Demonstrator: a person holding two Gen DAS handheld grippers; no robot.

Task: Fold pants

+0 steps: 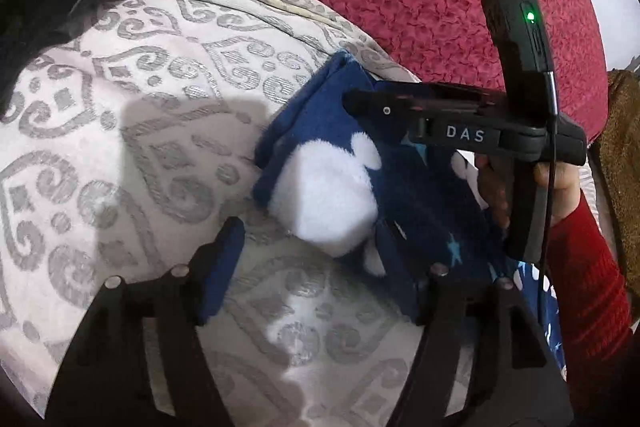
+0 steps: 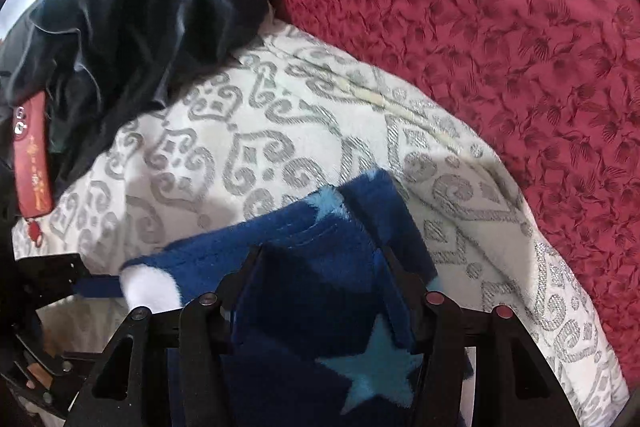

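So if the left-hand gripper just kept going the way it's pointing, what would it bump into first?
Probably the white and grey patterned cover lying under its open jaws, right beside the blue fleece pants. Its right finger already overlaps the pants' edge, though depth is hard to judge.

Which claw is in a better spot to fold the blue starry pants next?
The right claw: the blue pants already sit between its fingers. The left claw hangs open at their edge, over the patterned cover.

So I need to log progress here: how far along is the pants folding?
Done: the blue pants already lie as a compact bundle on the patterned cloth. In hand: the right gripper has fleece between its fingers; the left gripper is open at the bundle's edge. Left: closing and flattening the fold.
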